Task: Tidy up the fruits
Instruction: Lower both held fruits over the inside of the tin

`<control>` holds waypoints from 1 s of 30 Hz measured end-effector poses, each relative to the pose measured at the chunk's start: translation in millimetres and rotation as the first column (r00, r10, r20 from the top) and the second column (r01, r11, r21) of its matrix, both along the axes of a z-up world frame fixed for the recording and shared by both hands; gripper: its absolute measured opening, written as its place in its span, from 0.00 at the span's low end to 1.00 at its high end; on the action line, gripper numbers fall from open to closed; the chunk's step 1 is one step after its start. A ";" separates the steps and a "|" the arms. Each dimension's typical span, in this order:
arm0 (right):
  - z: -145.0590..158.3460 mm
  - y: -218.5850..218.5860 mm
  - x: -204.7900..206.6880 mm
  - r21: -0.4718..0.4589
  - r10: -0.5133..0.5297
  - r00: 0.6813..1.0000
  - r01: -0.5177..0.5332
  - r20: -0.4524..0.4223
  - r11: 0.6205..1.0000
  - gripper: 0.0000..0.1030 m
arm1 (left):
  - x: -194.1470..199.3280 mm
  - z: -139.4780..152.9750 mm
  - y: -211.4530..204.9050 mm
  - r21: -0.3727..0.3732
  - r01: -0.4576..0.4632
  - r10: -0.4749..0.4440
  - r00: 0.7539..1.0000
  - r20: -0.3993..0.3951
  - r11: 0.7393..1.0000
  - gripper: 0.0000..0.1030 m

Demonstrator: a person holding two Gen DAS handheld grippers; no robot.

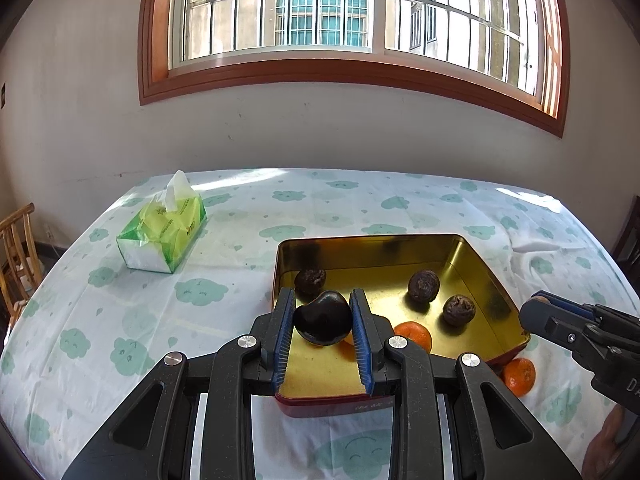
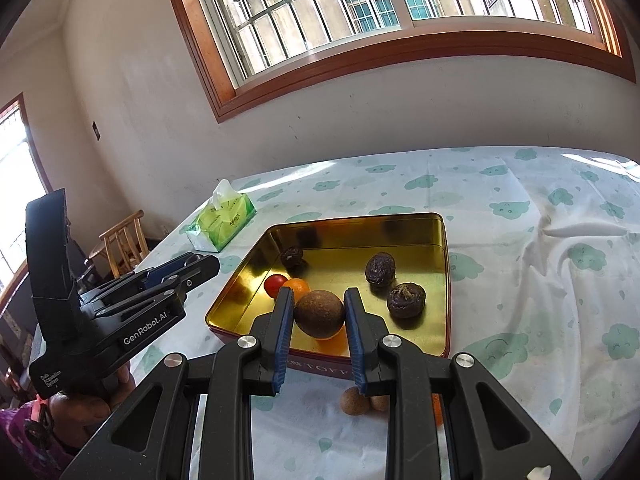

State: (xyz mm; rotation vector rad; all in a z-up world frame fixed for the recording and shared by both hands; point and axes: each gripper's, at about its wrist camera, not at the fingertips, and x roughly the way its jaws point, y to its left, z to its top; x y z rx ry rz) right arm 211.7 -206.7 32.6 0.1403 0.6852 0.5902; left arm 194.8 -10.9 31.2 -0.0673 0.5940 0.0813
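1. Landmark: gold tin (image 1: 472, 258), open, on the cloud-print tablecloth (image 1: 132, 304). Red outer wall shows along the near edge.
2. Left gripper (image 1: 323, 320) is clamped on a glossy dark fruit (image 1: 322, 317), both blue pads pressing its sides, held above the tin's near-left corner.
3. Right gripper (image 2: 316, 314) is clamped on a round brown fruit (image 2: 319, 314), pads on both sides, above the tin's near edge.
4. Inside the tin: three wrinkled dark fruits (image 1: 423, 286), one at the far-left corner, two towards the right wall.
5. Also inside, near-left area: an orange (image 2: 299, 286) and a small red fruit (image 2: 275, 283) touching it.
6. Outside the tin, by its near-right corner: a second orange (image 1: 519, 376) on the cloth.
7. Just in front of the tin's near wall: small tan balls (image 2: 354, 402), partly hidden by the right gripper.
8. Tissue pack (image 1: 162, 232) sits well to the far left of the tin.
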 end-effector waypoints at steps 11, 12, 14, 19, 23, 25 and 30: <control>-8.3 3.4 16.1 0.000 -0.034 0.999 0.034 -0.014 0.999 0.23 | 12.5 -4.7 2.3 -0.002 0.003 -0.003 1.000 0.015 1.000 0.28; -8.4 3.8 17.4 -0.001 -0.036 0.999 0.036 -0.013 0.999 0.23 | 13.4 -4.7 1.9 0.002 0.004 -0.004 1.000 0.017 1.000 0.28; -8.6 5.5 19.8 -0.005 -0.037 0.999 0.037 -0.010 0.999 0.23 | 15.7 -4.5 1.8 0.005 0.006 -0.006 1.000 0.019 1.000 0.28; -9.5 7.8 23.5 -0.010 -0.038 0.999 0.038 -0.006 0.999 0.23 | 20.1 -5.0 2.7 0.002 0.002 -0.002 1.000 0.018 1.000 0.28; -10.2 8.7 26.8 -0.012 -0.041 0.999 0.041 -0.007 0.999 0.23 | 22.8 -5.7 3.1 0.003 0.001 -0.001 1.000 0.017 1.000 0.28; -10.5 9.0 28.7 -0.012 -0.045 0.999 0.045 -0.007 0.999 0.23 | 25.2 -5.6 3.1 0.004 0.000 0.000 1.000 0.018 1.000 0.28; -10.9 9.3 33.5 -0.010 -0.051 0.999 0.051 -0.007 0.999 0.23 | 29.8 -4.5 2.5 0.008 0.001 -0.001 1.000 0.024 1.000 0.28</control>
